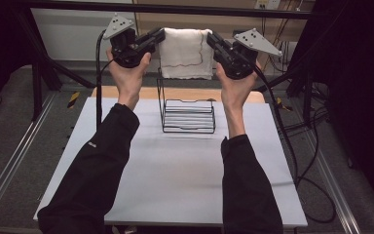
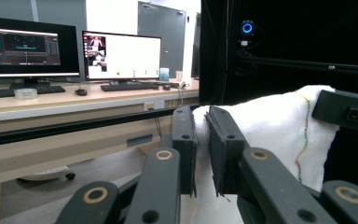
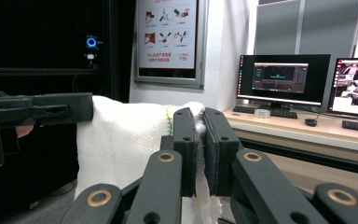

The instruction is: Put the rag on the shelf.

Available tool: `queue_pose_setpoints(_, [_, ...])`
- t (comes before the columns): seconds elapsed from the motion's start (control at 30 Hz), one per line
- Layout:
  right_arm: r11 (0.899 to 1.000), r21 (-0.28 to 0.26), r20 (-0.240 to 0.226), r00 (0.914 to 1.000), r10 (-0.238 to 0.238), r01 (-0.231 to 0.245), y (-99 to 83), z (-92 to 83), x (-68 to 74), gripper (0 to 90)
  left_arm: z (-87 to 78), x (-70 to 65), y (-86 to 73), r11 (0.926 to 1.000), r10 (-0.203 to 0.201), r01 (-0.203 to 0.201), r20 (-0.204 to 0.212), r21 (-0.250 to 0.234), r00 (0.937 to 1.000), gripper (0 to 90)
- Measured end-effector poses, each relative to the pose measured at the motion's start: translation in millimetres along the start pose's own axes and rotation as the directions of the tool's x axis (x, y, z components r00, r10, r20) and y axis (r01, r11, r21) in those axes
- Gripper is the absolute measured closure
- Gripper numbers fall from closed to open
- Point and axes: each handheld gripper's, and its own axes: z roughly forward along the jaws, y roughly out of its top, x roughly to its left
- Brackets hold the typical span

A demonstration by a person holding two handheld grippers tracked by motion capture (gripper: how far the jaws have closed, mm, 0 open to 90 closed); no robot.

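One white towel is hanging in the air between two grippers, stretched flat above one black wire rack that is sitting near the far edge of the white table. The left gripper is pinching its upper left corner, and the right gripper is pinching the upper right. The cloth is looking thick and nubbly, with coloured stitching running along its hem.

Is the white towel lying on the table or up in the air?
In the air: the white towel hangs stretched between both hand-held grippers, above the wire rack.
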Motion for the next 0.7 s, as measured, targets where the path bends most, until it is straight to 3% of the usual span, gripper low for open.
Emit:
queue_pose_setpoints(0.5, [1.0,0.019,0.006,1.0,0.003,-0.003,-5.9,14.5,-6.8,84.6,12.3,11.3,-3.8,0.9994,0.027,-0.027,-0.014,0.02,0.9995,81.3])
queue_pose_setpoints(0.7, [0.999,0.031,-0.009,0.9998,0.015,-0.015,-11.7,24.1,-5.9,84.5,10.8,19.1,-6.8,0.9998,0.007,-0.006,-0.026,0.02,0.9996,81.3])
